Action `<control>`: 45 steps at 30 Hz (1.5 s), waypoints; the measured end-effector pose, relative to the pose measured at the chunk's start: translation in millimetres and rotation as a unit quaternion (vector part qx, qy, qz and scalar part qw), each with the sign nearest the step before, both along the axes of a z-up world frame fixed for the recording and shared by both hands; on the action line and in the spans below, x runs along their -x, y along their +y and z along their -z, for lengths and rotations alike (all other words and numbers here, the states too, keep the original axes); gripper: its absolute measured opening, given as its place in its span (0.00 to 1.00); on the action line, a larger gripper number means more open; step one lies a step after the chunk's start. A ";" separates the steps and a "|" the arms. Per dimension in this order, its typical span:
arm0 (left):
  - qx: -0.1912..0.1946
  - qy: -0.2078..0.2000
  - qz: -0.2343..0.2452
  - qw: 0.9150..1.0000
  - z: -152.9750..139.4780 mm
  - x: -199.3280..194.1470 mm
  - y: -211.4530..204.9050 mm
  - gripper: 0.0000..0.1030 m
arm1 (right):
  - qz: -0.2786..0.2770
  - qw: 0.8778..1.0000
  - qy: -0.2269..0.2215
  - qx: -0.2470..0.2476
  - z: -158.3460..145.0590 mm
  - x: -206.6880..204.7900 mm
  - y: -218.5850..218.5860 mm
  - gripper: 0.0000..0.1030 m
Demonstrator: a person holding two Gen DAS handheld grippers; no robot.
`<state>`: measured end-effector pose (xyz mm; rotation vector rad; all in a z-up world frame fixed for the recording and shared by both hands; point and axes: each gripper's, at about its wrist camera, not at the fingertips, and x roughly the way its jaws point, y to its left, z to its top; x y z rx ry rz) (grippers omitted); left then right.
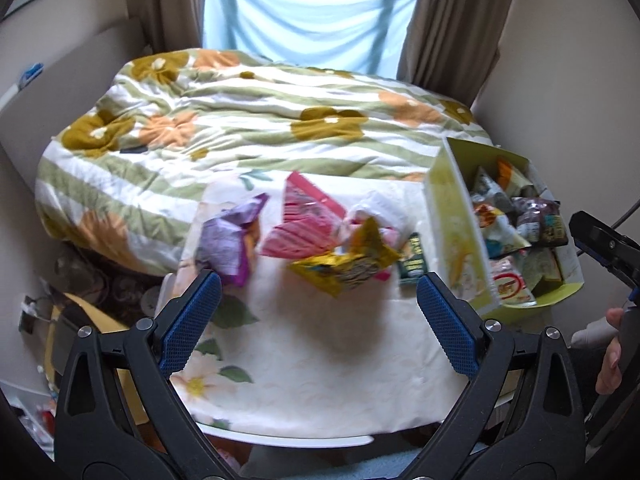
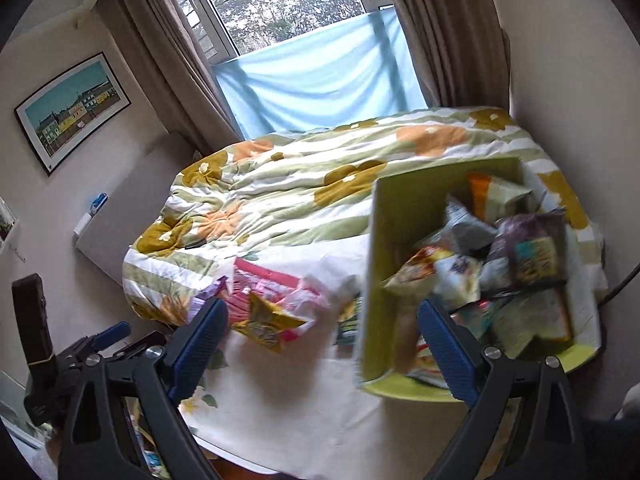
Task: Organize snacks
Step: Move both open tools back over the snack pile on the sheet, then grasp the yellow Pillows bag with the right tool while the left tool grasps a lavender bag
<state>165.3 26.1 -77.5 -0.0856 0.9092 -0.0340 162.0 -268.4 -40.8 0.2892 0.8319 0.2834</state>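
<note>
**Snack packets spread on a cloth-covered table, box half filled**

Bedroom daylight from a curtained window (image 2: pixel 280 4) falls on a bed under a flowered quilt (image 1: pixel 240 120), which fills the space beyond both sets of tongs. Nearer, a table under a white floral cloth (image 1: pixel 320 360) lies directly below them. A yellow-green cardboard box (image 1: pixel 452 216) stands on the cloth ahead and to the right of the left tongs (image 1: pixel 318 300), and straight ahead of the right tongs' (image 2: pixel 322 328) right-hand finger; it holds a jumble of snack packets (image 2: pixel 520 256). Loose packets lie just ahead of the left tongs: a pink packet (image 1: pixel 304 220) in the middle, a purple packet (image 1: pixel 232 240) beyond the left-hand finger, a yellow packet (image 1: pixel 348 264) overlapping the pink one, and a small dark green packet (image 1: pixel 414 260) just beside the box wall. Both tongs are spread wide, with nothing between their blue pads, and hang above the cloth. At the right edge of the left wrist view, a person's hand (image 1: pixel 610 352) grips the other tool. Both views are blurred.
</note>
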 end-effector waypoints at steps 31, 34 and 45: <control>0.024 0.167 0.125 0.978 139.2 -143.7 111.1 0.95 | 0.170 0.961 0.158 -0.148 154.1 -39.3 134.0 0.92; 0.011 0.179 0.128 0.975 153.8 -152.6 103.9 0.95 | 0.182 0.958 0.160 -0.151 160.2 -44.6 132.8 0.92; -0.014 0.189 0.147 0.971 170.7 -160.0 97.9 0.93 | 0.194 0.954 0.168 -0.155 177.5 -59.8 138.7 0.85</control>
